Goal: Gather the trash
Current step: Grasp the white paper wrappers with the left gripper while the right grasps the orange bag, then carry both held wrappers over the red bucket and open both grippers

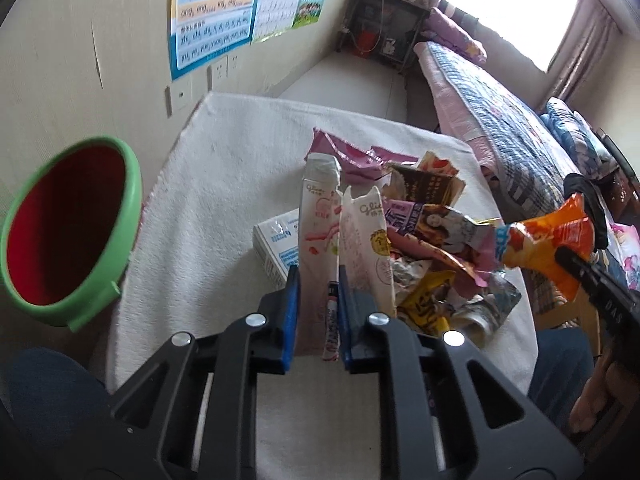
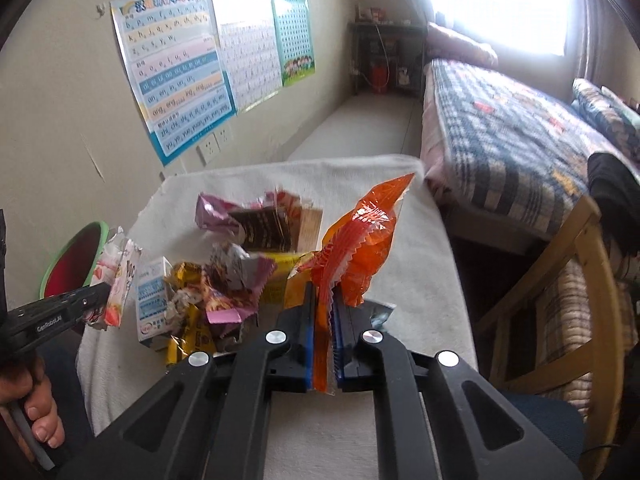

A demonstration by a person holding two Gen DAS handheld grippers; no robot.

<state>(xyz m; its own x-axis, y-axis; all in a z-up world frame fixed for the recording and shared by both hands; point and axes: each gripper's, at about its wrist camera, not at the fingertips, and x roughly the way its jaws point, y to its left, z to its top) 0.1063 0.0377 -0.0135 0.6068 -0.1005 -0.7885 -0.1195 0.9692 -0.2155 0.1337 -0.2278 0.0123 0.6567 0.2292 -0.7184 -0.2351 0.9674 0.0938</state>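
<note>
Left gripper (image 1: pixel 318 280): fingers clenched on a torn white-and-pink cardboard snack box (image 1: pixel 344 236), which stands up and away from the fingertips, long axis roughly in line with the fingers, lifted clear of the worktop.

Right gripper (image 2: pixel 322 300): fingers clenched on a crinkled orange plastic snack wrapper (image 2: pixel 360 248), its length also running out ahead of the fingers, top corner pointing up.

Heap of mixed crumpled wrappers and a small white-and-blue carton (image 1: pixel 276 248) lies on the white towel-covered worktop (image 1: pixel 224 184), just beyond and between the two sets of fingers.

Round bin with green rim and red inside (image 1: pixel 68 232) sits off the worktop's edge, to the left of the left fingers, mouth tilted toward the camera. In the right wrist view it shows only as a sliver past the left gripper.

Judgement: the left hand is much nearer the bin; the right hand's wrapper must cross over the heap to reach it. Both loads look light and floppy.
</note>
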